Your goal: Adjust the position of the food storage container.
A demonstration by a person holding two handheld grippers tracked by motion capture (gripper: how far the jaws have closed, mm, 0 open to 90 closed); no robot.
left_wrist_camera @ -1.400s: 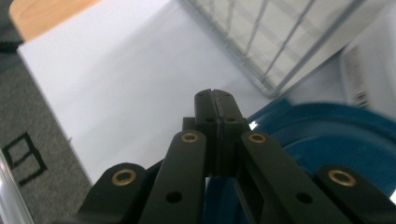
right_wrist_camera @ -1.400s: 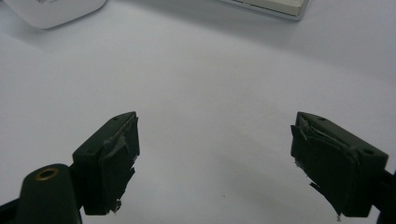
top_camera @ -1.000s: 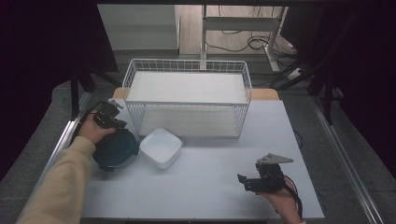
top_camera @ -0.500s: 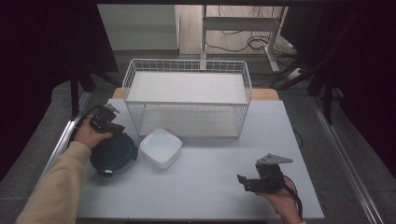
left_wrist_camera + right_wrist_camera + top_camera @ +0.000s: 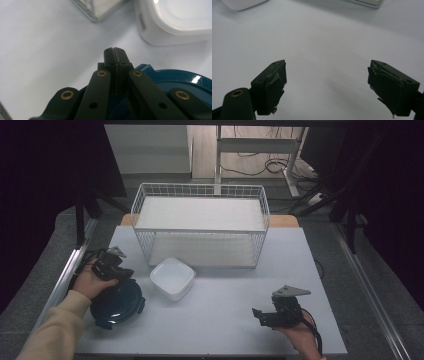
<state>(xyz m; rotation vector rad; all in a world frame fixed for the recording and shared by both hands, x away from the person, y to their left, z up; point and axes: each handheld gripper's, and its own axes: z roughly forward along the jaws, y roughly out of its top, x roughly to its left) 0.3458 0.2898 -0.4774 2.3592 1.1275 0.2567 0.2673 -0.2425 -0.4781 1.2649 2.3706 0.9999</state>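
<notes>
A dark blue round container [image 5: 117,304] lies at the table's front left, and its rim [image 5: 175,80] sits right under my left gripper [image 5: 125,272]. In the left gripper view my left gripper [image 5: 115,52] has its jaws pressed together with nothing between the tips. I cannot tell whether they touch the container. Just right of the container stands a white square dish [image 5: 172,278], also at the top right [image 5: 180,22]. At the front right, my right gripper [image 5: 260,316] lies low over the table. Its jaws stand wide apart over bare table [image 5: 327,87].
A white wire basket [image 5: 200,222] stands at the back middle of the white table [image 5: 225,330]; its corner [image 5: 97,10] is close ahead of the left gripper. A metal rail [image 5: 65,280] runs along the table's left edge. Dark floor and cables lie beyond.
My left hand has come toward the near edge, and the blue container has slid with it, away from the basket. The right gripper and the white dish have kept still.
</notes>
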